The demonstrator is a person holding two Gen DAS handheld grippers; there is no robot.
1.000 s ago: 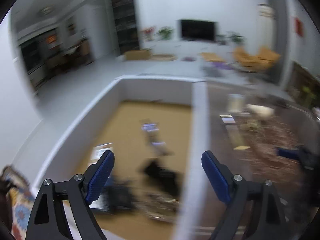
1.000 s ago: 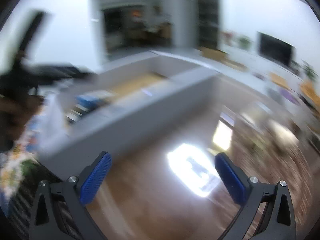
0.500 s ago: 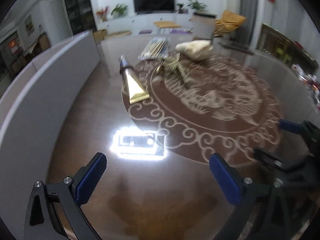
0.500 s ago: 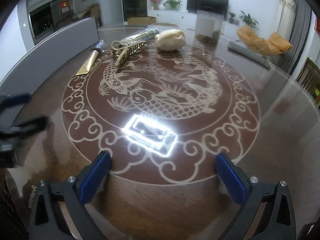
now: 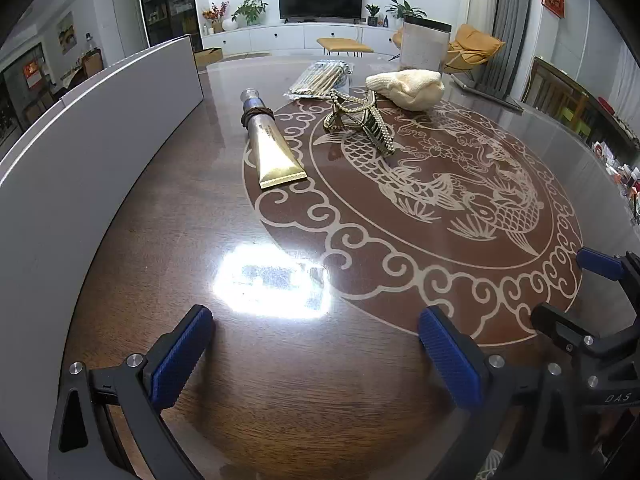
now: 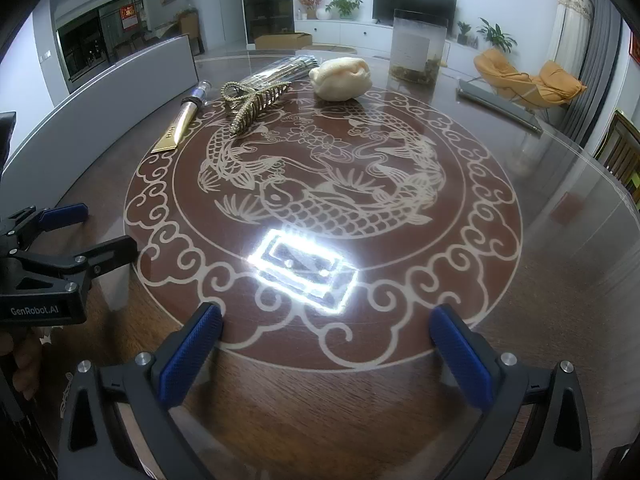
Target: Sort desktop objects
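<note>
On the round table [image 5: 280, 384] with the fish motif lie a gold tube [image 5: 272, 144] with a band around its neck, a gold claw hair clip [image 5: 360, 120], a cream knitted cloth [image 5: 406, 84] and a clear packet of sticks [image 5: 320, 78], all at the far side. My left gripper [image 5: 314, 320] hangs open and empty over the near bare wood. The right gripper [image 6: 326, 320] is open and empty too, near the front rim of the motif. From the right wrist the tube [image 6: 176, 128], clip [image 6: 252, 104], cloth [image 6: 340, 78] and packet [image 6: 280, 72] sit far left.
A long grey box wall [image 5: 100, 128] runs along the table's left side. A tall clear jar [image 6: 418, 48] and a flat dark slab [image 6: 500, 104] stand at the far right. Each gripper shows in the other's view: right gripper [image 5: 564, 286], left gripper [image 6: 92, 232].
Both grippers swung away from the grey box and down over the table top, then held nearly still. The left jaws spread a little wider early on.
</note>
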